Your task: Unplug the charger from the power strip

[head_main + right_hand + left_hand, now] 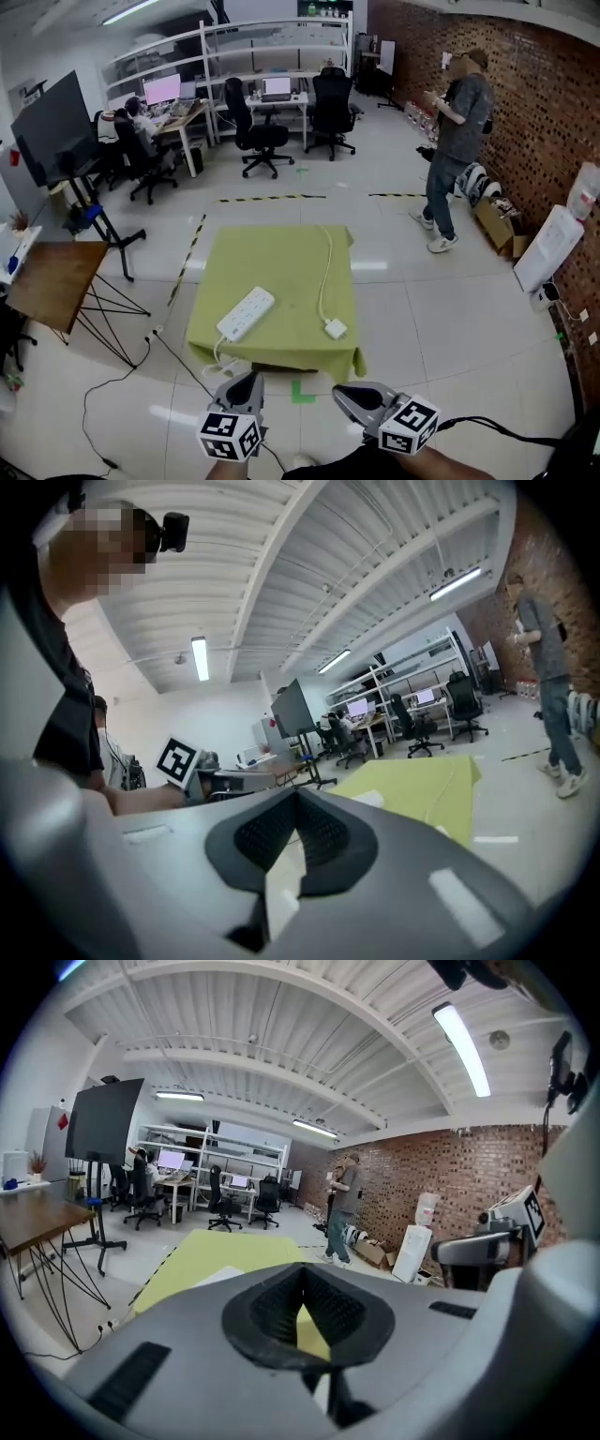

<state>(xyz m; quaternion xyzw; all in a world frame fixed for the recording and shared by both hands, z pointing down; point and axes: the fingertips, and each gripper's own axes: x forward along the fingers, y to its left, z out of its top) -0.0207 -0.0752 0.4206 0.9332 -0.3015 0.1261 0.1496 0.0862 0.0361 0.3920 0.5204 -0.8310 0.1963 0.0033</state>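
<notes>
Toward the front-left corner of the green-covered surface [281, 253] lies the white power strip [246, 313], set at a slant. Near the front-right corner, well apart from it, rests the white charger [335, 329]. Its cable [327, 267] runs back to the far edge. Off the front edge, both tools are held over the floor. The left tool [247, 382] and the right tool [349, 397] each have their 2 jaws closed together with nothing between them.
</notes>
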